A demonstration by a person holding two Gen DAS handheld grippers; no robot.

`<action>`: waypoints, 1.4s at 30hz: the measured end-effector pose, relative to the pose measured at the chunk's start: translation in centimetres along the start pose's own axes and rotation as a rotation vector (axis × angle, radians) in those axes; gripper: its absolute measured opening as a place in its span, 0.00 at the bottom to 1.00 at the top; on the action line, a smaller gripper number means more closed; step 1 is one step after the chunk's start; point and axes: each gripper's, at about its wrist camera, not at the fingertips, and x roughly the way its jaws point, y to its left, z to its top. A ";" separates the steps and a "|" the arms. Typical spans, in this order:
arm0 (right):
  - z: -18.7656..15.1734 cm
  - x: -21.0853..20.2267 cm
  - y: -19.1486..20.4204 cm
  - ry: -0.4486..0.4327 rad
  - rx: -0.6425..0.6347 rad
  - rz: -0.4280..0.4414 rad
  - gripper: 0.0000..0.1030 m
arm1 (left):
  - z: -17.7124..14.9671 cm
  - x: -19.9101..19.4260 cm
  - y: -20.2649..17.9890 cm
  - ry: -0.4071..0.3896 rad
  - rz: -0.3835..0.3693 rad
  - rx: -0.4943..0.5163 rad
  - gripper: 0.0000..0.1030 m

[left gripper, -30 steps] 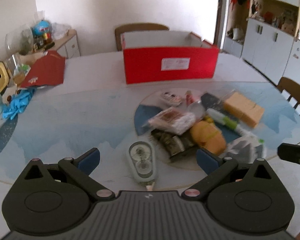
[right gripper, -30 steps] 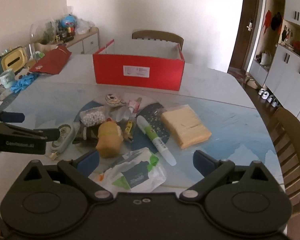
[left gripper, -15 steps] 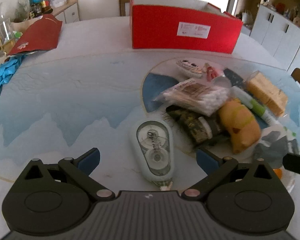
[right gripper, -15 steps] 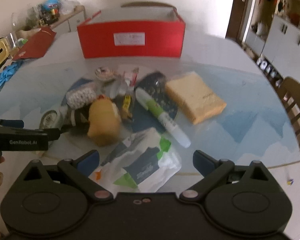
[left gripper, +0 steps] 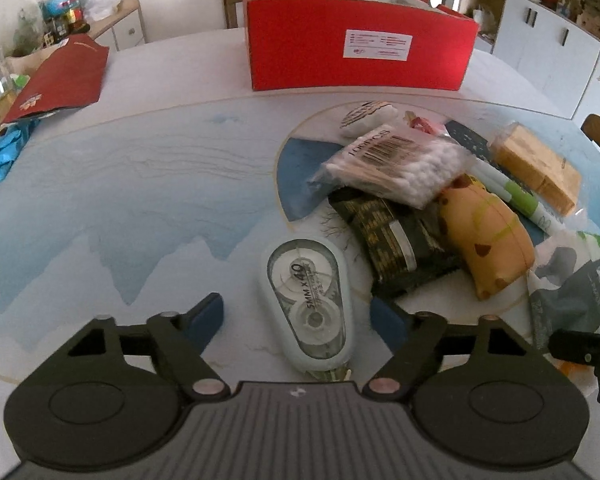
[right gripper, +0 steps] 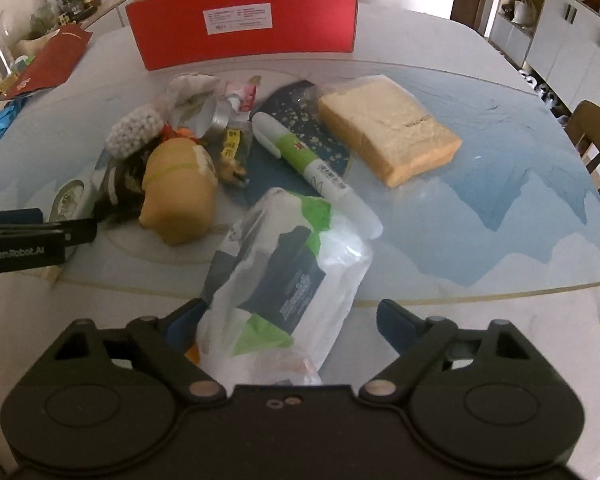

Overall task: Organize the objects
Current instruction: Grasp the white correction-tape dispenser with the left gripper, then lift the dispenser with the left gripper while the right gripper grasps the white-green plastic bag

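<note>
A pale correction tape dispenser [left gripper: 308,304] lies flat on the table between the fingers of my left gripper [left gripper: 296,314]. The jaws are closing, and a gap still shows on each side of the dispenser. A crumpled white, green and dark plastic bag [right gripper: 284,280] lies between the fingers of my right gripper [right gripper: 290,318]. Those jaws are also closing, and the right pad stands clear of the bag. Behind them is a pile: a cotton swab pack [left gripper: 396,168], a dark packet [left gripper: 392,248], a yellow pouch [right gripper: 176,196], a green marker [right gripper: 312,164] and a wrapped yellow block [right gripper: 384,124]. An open red box [right gripper: 244,24] stands at the far side.
A red paper bag [left gripper: 60,80] and blue gloves [left gripper: 0,160] lie at the table's left. A cluttered sideboard [left gripper: 112,20] stands behind them. A wooden chair [right gripper: 596,136] is at the right edge, with white cabinets [left gripper: 548,52] beyond it.
Both grippers have sunk toward the table and tilted down. The left jaws have narrowed around the tape dispenser. The right gripper now straddles the plastic bag, its jaws slightly narrower.
</note>
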 end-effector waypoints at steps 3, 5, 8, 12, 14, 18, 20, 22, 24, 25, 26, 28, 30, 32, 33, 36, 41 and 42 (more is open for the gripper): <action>0.0 -0.2 0.1 0.000 -0.009 0.016 0.76 | 0.1 -0.3 -0.2 -0.008 -0.006 0.013 0.53; 0.0 -0.3 0.3 -0.003 -0.019 0.018 0.73 | 0.1 -0.4 -0.1 -0.007 -0.017 0.012 0.48; 0.0 -0.6 0.4 -0.012 -0.032 0.021 0.59 | 0.1 -0.5 0.0 -0.004 -0.024 0.020 0.45; 0.2 -1.2 0.8 -0.039 -0.067 0.020 0.39 | 0.0 -0.6 0.1 -0.005 -0.033 0.024 0.44; 0.2 -1.5 0.8 -0.048 -0.073 0.026 0.33 | -0.1 -0.7 0.2 -0.006 -0.036 0.019 0.44; 0.3 -2.2 0.7 -0.071 -0.070 0.032 0.29 | -0.2 -0.9 0.5 -0.006 -0.052 0.001 0.44; 0.4 -2.7 0.6 -0.083 -0.071 0.037 0.28 | -0.3 -1.1 0.6 -0.011 -0.058 -0.009 0.44; 0.3 -3.1 0.5 -0.098 -0.071 0.040 0.28 | -0.3 -1.4 0.7 -0.018 -0.064 -0.016 0.44; 0.4 -3.7 0.5 -0.112 -0.075 0.043 0.28 | -0.2 -1.9 0.8 -0.026 -0.072 -0.021 0.44; 0.4 -3.9 0.4 -0.118 -0.076 0.045 0.28 | -0.1 -2.2 0.8 -0.032 -0.077 -0.024 0.44; 0.5 -4.2 0.4 -0.122 -0.075 0.049 0.28 | 0.0 -2.5 0.9 -0.037 -0.083 -0.025 0.44; 0.7 -4.6 0.3 -0.127 -0.074 0.056 0.28 | 0.3 -3.0 0.9 -0.046 -0.094 -0.026 0.44; 1.1 -5.0 0.2 -0.132 -0.079 0.060 0.28 | 0.6 -3.5 0.8 -0.059 -0.105 -0.026 0.44; 1.6 -5.4 0.2 -0.139 -0.088 0.068 0.28 | 1.0 -4.1 0.6 -0.071 -0.113 -0.023 0.44; 1.9 -5.6 0.2 -0.145 -0.095 0.069 0.28 | 1.2 -4.2 0.6 -0.074 -0.120 -0.022 0.44; 3.1 -6.2 0.3 -0.167 -0.107 0.075 0.28 | 2.2 -4.9 0.4 -0.084 -0.142 -0.015 0.44; 5.8 -6.9 0.2 -0.195 -0.110 0.094 0.28 | 4.4 -5.9 0.1 -0.115 -0.172 0.012 0.44; 6.4 -7.0 0.2 -0.204 -0.115 0.096 0.28 | 4.9 -6.0 0.1 -0.121 -0.178 0.015 0.44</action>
